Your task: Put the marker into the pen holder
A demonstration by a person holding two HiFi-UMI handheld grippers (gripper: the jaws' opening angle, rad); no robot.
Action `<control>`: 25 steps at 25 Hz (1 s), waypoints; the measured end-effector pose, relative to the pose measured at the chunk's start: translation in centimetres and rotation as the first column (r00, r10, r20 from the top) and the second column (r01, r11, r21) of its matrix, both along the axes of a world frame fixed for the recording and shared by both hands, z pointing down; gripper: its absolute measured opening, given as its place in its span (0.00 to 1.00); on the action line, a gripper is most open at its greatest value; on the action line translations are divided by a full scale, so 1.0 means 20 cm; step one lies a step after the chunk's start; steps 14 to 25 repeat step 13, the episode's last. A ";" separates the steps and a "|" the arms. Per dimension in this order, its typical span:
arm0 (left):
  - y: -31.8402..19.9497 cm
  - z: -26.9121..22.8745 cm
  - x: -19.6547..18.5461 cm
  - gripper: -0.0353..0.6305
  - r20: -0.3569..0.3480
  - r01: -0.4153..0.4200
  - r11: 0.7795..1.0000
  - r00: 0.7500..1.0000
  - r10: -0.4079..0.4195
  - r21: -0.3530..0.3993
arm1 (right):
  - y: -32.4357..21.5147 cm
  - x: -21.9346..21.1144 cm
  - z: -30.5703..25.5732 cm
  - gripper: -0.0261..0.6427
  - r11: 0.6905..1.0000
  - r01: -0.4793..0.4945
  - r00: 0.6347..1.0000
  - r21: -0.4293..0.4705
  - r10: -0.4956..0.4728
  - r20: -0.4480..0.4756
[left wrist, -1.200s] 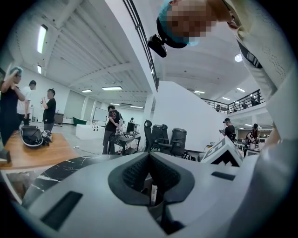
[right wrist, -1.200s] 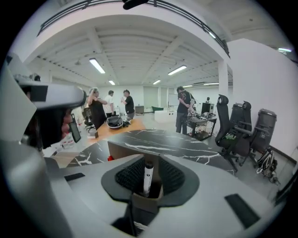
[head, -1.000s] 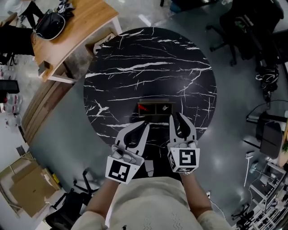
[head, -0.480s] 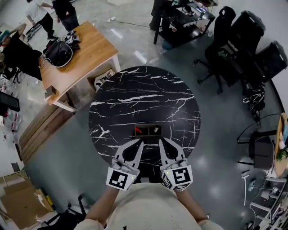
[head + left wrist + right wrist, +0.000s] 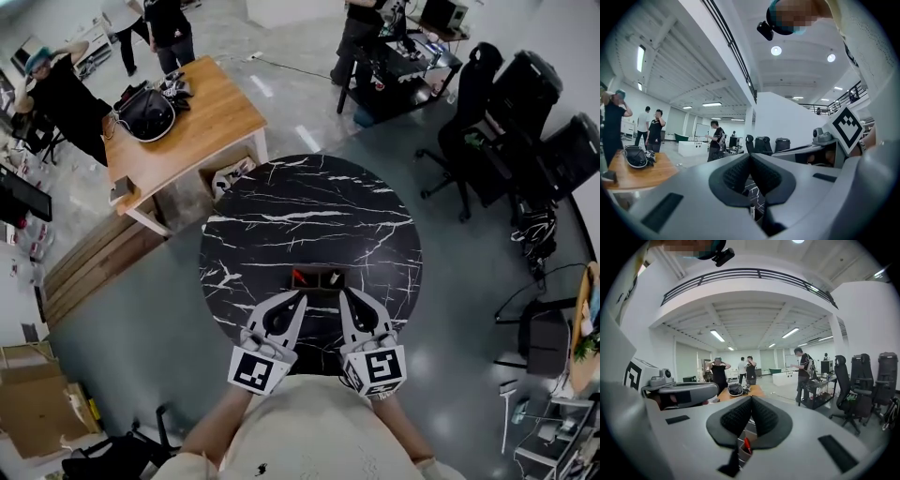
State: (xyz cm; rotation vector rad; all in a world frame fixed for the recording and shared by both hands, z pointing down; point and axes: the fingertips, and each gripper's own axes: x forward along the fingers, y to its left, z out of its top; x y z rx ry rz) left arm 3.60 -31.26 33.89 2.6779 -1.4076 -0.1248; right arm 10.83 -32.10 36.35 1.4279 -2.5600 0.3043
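Left hand-held gripper [image 5: 298, 296] and right hand-held gripper [image 5: 345, 292]: jaws together, empty. The marker [image 5: 300, 277] leans inside the pen holder [image 5: 317, 270], just ahead, nearer the left.

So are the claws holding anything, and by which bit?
Nothing. Left gripper and right gripper are both shut, empty; the marker sits in the pen holder.

Marble table [image 5: 309, 202] lies open beyond the pen holder [image 5: 318, 286], standing just before left tongs [image 5: 301, 296] and right tongs [image 5: 342, 292].
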 end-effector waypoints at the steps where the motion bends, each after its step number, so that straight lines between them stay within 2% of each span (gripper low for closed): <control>1: 0.00 -0.01 -0.01 0.07 0.003 0.004 1.000 1.000 -0.004 0.004 | 0.00 0.00 0.00 0.06 1.000 0.003 1.000 0.002 -0.003 0.000; 13: -0.04 -0.02 -0.08 0.07 0.011 0.053 0.999 0.999 -0.053 0.003 | -0.02 -0.05 0.02 0.06 0.999 0.043 0.999 -0.010 -0.043 -0.005; 25: -0.04 -0.02 -0.08 0.07 0.011 0.053 0.999 0.999 -0.053 0.003 | -0.02 -0.05 0.02 0.06 0.999 0.043 0.999 -0.010 -0.043 -0.005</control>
